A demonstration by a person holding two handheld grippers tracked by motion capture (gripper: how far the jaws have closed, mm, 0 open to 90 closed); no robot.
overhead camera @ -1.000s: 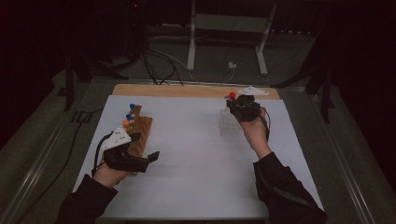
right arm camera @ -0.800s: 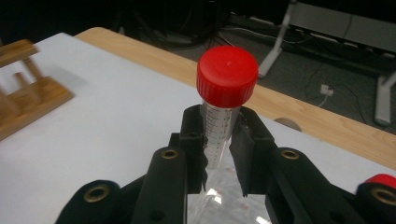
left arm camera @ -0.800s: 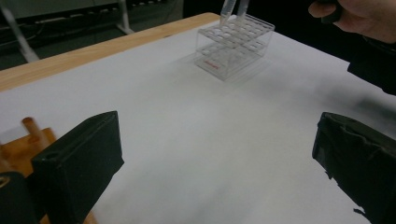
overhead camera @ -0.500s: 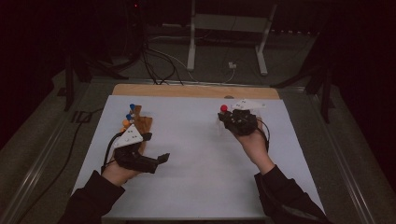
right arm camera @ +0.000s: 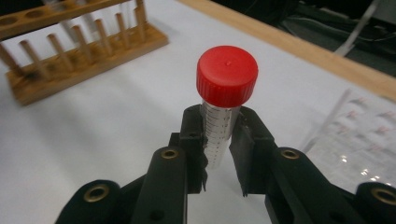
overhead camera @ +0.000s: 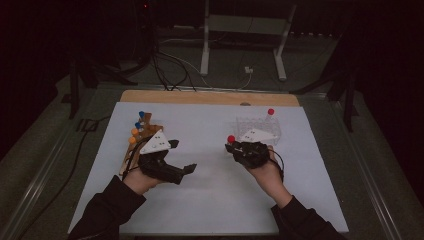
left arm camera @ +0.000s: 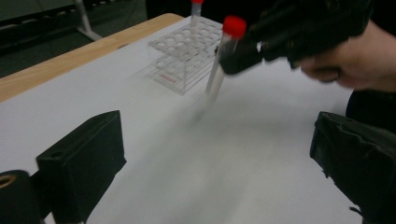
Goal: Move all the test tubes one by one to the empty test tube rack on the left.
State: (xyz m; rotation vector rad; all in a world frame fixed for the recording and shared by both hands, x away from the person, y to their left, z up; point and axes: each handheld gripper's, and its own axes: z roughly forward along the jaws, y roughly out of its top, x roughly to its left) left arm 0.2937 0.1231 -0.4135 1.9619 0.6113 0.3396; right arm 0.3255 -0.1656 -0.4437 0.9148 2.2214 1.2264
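From above, the right gripper [overhead camera: 234,146] is squeezed tight on a clear tube with a red cap [overhead camera: 231,139], just in front of the clear plastic rack [overhead camera: 257,126] and to the left of it. One more red-capped tube [overhead camera: 270,113] stands in that rack. The left gripper [overhead camera: 184,169] is far to the left of the rack, over the white sheet [overhead camera: 210,200], with its jaws wide apart and nothing in them. A wooden rack [overhead camera: 142,134] lies just behind it. In the left gripper view, its two black jaws stand wide open and empty, and the held tube [left arm camera: 218,70] hangs tilted just in front of the clear rack [left arm camera: 187,53]. In the right gripper view, the jaws pinch the tube [right arm camera: 219,135] just under its red cap [right arm camera: 227,75], and the wooden rack [right arm camera: 79,42] lies far off to the left.
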